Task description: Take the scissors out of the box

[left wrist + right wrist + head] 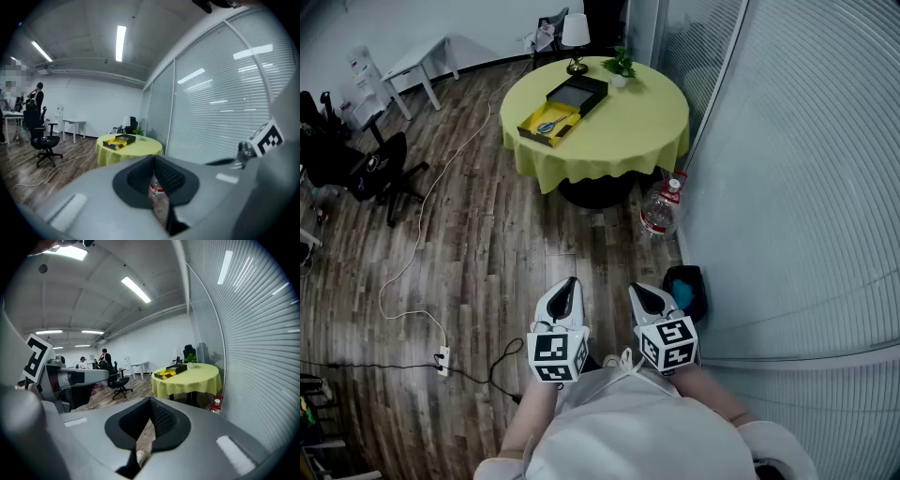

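Far ahead, an open black box with a yellow lining lies on a round table under a yellow cloth. The scissors lie in its yellow half, small and blurry from here. My left gripper and right gripper are held side by side close to my body, over the wooden floor and well short of the table. Both are shut with nothing in them. In the left gripper view the box shows beyond the left gripper. The right gripper view shows the box past the right gripper.
A large water bottle with a red cap stands on the floor at the table's right, next to the glass wall with blinds. A lamp and a plant sit at the table's back. A black bin, an office chair and a cable are on the floor.
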{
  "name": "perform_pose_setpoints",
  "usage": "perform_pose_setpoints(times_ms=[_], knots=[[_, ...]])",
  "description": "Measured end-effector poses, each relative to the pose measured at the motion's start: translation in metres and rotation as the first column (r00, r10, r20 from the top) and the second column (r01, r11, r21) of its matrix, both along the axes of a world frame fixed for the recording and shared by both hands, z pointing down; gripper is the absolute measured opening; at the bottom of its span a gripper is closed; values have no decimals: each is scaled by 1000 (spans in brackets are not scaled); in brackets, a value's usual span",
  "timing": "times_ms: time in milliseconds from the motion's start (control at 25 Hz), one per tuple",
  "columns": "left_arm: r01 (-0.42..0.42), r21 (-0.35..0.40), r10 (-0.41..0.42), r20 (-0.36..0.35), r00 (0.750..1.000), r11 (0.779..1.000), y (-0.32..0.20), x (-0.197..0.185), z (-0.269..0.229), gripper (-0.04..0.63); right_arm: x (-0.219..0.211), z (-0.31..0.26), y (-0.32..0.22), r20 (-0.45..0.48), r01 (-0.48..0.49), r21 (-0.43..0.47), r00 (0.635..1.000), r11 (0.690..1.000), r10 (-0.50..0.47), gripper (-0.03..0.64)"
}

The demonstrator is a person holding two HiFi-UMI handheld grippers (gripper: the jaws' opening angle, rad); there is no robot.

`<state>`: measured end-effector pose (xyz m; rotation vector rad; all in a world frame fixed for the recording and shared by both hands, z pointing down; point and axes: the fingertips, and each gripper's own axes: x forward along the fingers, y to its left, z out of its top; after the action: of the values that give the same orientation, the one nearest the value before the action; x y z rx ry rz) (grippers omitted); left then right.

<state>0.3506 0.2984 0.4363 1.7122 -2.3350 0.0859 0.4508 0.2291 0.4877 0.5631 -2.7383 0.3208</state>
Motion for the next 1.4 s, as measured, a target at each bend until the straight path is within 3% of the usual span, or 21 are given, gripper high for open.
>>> perform_pose_setpoints(times_ms=[520, 760, 1120, 1400], knots=[[-20, -19, 19, -36, 999, 1000, -15, -8, 14, 6, -5, 18, -14, -19, -34, -69, 999, 997, 33, -2], [-31, -62, 28, -46, 999, 998, -18, -26, 28, 6, -23, 32, -18, -32, -55, -121, 998, 991, 52, -2], [-73, -87, 66, -81, 994, 993, -50, -104, 30, 6, -94, 37, -44, -81, -98, -146, 993, 984, 87, -2], [-137, -72, 131, -76, 988, 988, -92, -201, 22, 6, -180, 34, -81, -111, -150, -128, 984, 980, 136, -2]])
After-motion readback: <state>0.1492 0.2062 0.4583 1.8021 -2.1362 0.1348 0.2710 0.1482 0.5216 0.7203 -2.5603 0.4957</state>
